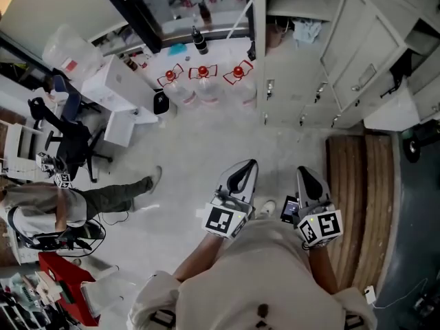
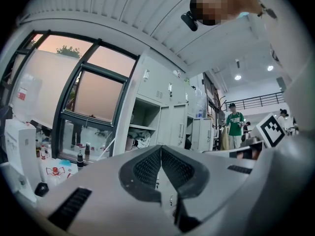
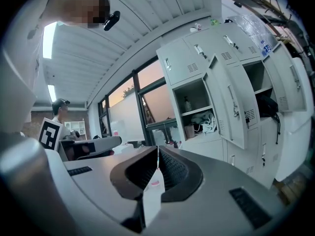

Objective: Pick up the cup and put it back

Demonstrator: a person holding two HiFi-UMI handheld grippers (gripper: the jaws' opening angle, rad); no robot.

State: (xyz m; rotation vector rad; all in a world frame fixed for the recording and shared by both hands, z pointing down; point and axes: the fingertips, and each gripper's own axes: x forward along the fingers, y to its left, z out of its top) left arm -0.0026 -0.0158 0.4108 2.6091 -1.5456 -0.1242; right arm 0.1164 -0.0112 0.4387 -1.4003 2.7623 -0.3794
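A brownish cup stands on the lower shelf of an open locker compartment, beside a bundle of cloth. The left gripper view shows that cup small and far off. Both grippers are held level in front of the person's body, well short of the locker. My left gripper is shut with nothing between its jaws. My right gripper is shut and empty too.
Grey lockers line the right wall, some with doors ajar. Three red-capped water jugs stand on the floor by the window. A wooden bench lies at right. A person and an office chair are at left.
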